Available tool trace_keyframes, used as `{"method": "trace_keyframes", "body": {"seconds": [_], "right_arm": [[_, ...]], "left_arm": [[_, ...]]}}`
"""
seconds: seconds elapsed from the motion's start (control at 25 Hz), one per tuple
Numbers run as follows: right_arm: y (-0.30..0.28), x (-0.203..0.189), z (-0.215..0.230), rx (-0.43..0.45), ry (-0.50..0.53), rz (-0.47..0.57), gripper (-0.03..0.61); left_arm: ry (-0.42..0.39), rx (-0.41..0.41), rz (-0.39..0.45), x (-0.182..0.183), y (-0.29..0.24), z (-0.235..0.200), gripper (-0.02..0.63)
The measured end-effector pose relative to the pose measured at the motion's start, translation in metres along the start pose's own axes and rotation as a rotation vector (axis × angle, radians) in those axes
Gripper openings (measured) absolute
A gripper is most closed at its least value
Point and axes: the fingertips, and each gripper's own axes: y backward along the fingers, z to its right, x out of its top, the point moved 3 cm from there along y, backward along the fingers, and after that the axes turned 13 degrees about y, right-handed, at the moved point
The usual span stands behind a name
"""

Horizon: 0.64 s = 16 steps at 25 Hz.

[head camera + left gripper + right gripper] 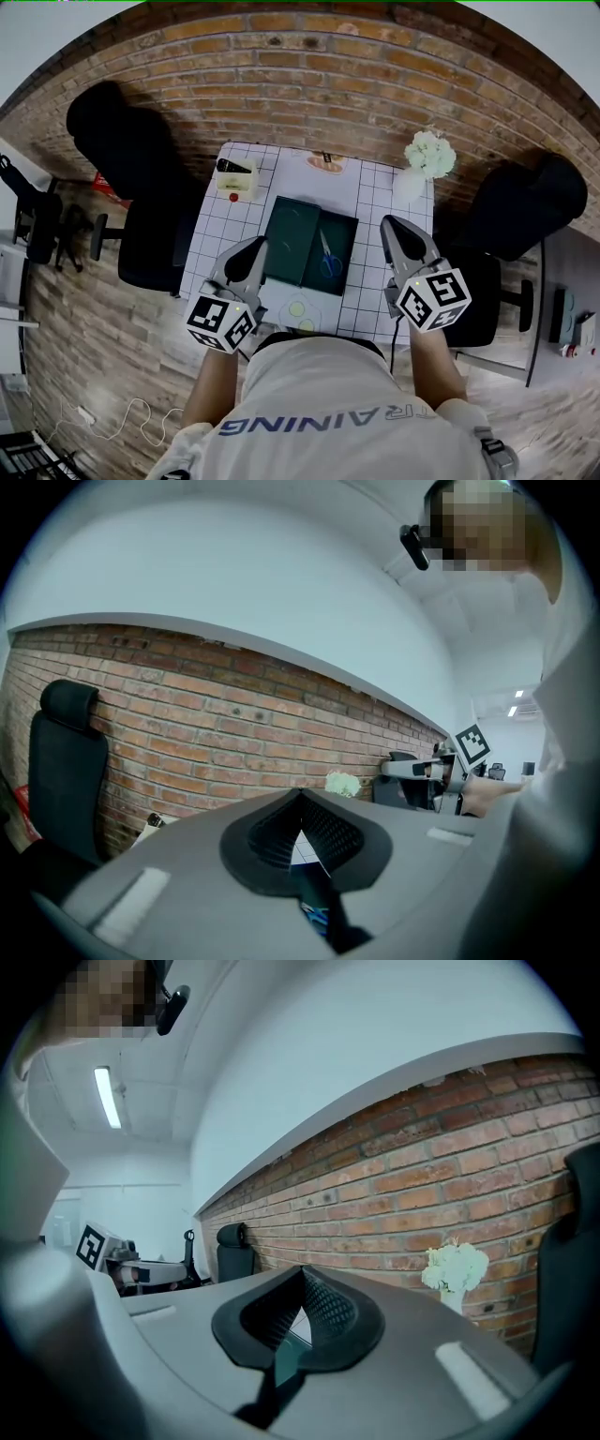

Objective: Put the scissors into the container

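A dark green container (286, 239) lies in the middle of the white gridded table (375, 300). The scissors (328, 258), blue-handled, rest inside its right half, blades pointing to the far side. My left gripper (258, 242) hovers by the container's front left corner, shut and empty. To the right of the container, apart from it, my right gripper (389, 222) is held shut and empty. In the left gripper view the jaws (300, 794) meet at their tips, and a bit of the blue scissors (314, 913) shows below them. In the right gripper view the jaws (302, 1269) also meet.
A white vase of flowers (427, 159) stands at the table's far right corner. A small white box (236, 178) sits far left, a plate (325, 162) at the back. Black chairs stand left (131, 159) and right (525, 202). A brick wall (309, 84) lies behind.
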Motion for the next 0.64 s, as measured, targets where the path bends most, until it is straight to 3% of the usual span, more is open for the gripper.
{"method": "trace_keyframes", "body": {"seconds": [0.64], "right_arm": [[-0.006,-0.009,-0.011,0.007,-0.021,-0.048,0.014]], "left_arm": [[0.004,0.005,0.006,0.004,0.009,-0.002,0.002]]}}
